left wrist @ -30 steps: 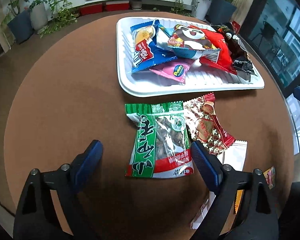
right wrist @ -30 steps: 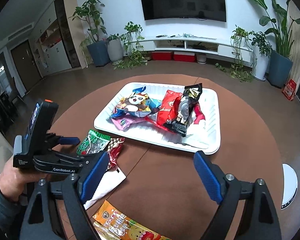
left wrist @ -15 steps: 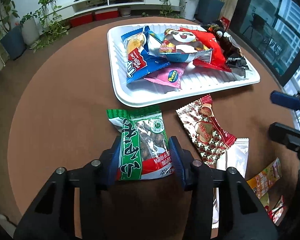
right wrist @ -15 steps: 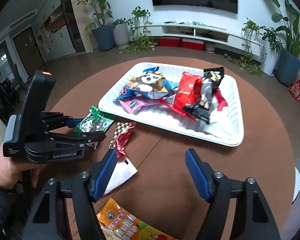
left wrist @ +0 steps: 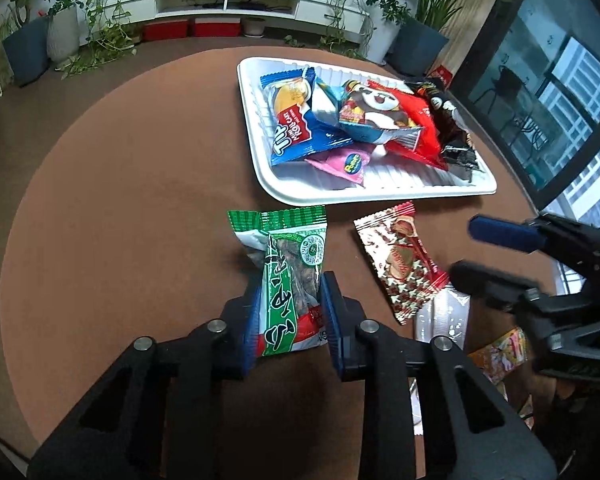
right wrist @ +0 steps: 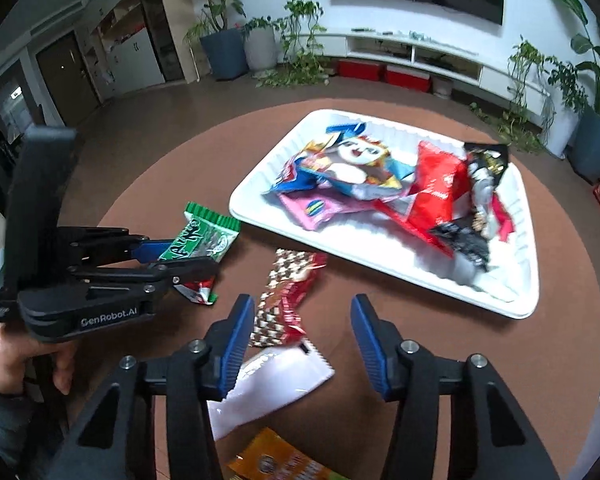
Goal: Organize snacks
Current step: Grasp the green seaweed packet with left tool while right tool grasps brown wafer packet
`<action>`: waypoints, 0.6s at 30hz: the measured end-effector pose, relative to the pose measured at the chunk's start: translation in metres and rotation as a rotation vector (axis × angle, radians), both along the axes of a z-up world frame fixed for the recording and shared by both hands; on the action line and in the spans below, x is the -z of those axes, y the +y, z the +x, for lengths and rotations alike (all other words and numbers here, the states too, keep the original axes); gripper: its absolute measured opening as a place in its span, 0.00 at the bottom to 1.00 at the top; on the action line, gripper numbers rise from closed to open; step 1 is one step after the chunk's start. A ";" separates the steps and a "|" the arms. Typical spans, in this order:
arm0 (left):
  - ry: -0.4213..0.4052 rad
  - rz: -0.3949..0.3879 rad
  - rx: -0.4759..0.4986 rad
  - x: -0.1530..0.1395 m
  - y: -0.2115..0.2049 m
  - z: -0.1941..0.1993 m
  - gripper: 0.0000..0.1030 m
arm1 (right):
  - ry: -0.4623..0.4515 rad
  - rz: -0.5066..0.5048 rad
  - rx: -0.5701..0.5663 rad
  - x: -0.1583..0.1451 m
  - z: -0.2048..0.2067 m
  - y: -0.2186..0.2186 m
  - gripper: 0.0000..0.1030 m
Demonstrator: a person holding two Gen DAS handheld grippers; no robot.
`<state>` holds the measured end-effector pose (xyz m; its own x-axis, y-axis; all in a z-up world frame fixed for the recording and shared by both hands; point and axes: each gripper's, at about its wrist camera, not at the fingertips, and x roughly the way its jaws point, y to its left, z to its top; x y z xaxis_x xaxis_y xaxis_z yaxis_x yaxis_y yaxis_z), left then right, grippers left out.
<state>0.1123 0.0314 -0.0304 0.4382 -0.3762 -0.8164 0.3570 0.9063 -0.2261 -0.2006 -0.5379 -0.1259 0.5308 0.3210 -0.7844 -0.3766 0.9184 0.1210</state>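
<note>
My left gripper [left wrist: 290, 312] is shut on the near end of a green snack packet [left wrist: 288, 276], also seen in the right wrist view [right wrist: 198, 242], held low over the brown round table. My right gripper [right wrist: 302, 334] is open, its jaws over a red patterned snack packet [right wrist: 286, 298] and a white packet [right wrist: 268, 384]. The red patterned packet [left wrist: 404, 264] lies just right of the green one. A white tray [left wrist: 260, 136] farther back holds several snack packets; it also shows in the right wrist view [right wrist: 516, 304].
An orange snack packet [right wrist: 276, 460] lies at the table's near edge, also visible in the left wrist view [left wrist: 500, 350]. Potted plants, a low white shelf unit and a wall TV stand beyond the table. Windows are at the right.
My left gripper closed on the green packet, squeezing it narrower. My right gripper moved in toward the red patterned packet and narrowed its opening.
</note>
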 end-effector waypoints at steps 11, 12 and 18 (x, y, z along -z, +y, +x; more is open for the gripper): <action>0.007 -0.070 -0.036 -0.010 0.027 -0.003 0.24 | 0.049 -0.097 0.011 0.023 0.015 0.034 0.43; 0.009 -0.075 -0.037 -0.010 0.028 -0.003 0.24 | 0.052 -0.107 0.010 0.025 0.016 0.035 0.33; 0.027 -0.077 -0.022 -0.006 0.022 -0.002 0.24 | 0.058 -0.094 0.004 0.026 0.013 0.034 0.30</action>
